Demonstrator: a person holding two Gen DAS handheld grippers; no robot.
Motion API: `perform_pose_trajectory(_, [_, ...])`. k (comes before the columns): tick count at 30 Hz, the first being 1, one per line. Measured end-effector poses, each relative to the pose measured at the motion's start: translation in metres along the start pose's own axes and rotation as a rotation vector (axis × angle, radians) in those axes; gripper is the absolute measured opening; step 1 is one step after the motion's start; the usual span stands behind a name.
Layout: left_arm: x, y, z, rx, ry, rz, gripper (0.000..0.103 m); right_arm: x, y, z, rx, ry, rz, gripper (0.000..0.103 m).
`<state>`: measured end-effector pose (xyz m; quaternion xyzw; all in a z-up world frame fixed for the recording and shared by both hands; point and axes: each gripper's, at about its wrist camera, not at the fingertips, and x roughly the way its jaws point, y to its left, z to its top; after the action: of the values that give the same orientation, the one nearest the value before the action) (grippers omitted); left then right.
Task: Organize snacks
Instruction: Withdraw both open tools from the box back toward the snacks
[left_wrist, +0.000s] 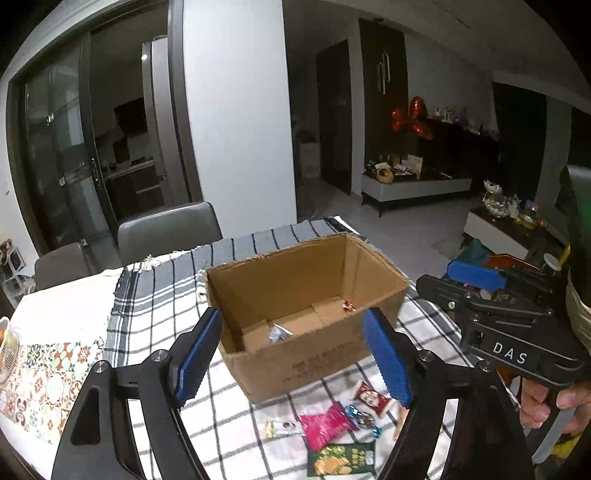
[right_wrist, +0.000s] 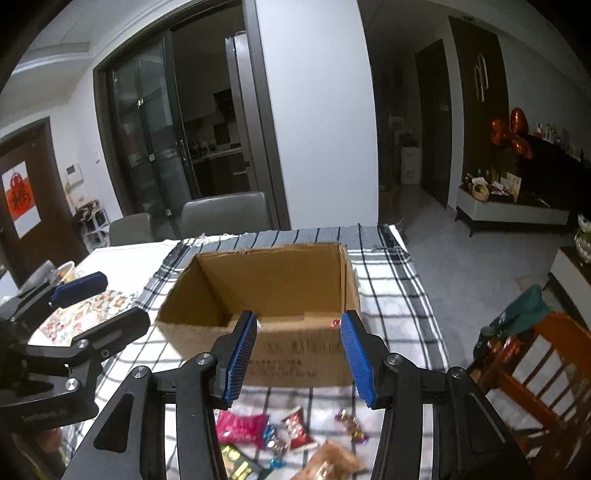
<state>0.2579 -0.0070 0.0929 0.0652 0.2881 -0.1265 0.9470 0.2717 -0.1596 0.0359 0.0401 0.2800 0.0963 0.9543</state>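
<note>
An open cardboard box (left_wrist: 306, 317) sits on the checked cloth (left_wrist: 155, 295) that covers the tabletop, its flaps cut away and its rough brown walls standing square. Inside, on the box floor, lie just two things: a small silvery wrapped sweet (left_wrist: 279, 333) toward the near wall and a tiny red sweet (left_wrist: 347, 305) by the far right corner. The rest of the snacks are spread on the cloth in front of the box: a crinkled pink packet (left_wrist: 325, 424), a flat green packet (left_wrist: 341, 459), a red-and-white packet (left_wrist: 371, 398), a shiny blue twist-wrapped sweet (left_wrist: 364, 419) and a pale small bar (left_wrist: 282, 429).

The left gripper (left_wrist: 291, 358) hovers over the box's near wall, its ribbed blue jaws wide apart and empty. The right gripper (right_wrist: 299, 356) hangs before the box too, jaws apart, the loose snacks lying below them.
</note>
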Motion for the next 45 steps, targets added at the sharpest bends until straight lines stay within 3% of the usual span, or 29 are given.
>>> perform_pose_trajectory(15, [-0.01, -0.03, -0.058, 0.03, 0.02, -0.045, 0.078, -0.019, -0.015, -0.062, 0.044, 0.068, -0.029, 0.049])
perform_pose_trajectory(26, [-0.007, -0.058, -0.1, 0.101, 0.07, -0.122, 0.062, -0.012, -0.027, -0.113, 0.071, 0.169, -0.024, 0.049])
perform_pose_trajectory(45, [0.023, -0.08, -0.168, 0.164, 0.229, -0.254, 0.048, 0.006, -0.03, -0.174, 0.114, 0.294, 0.006, 0.049])
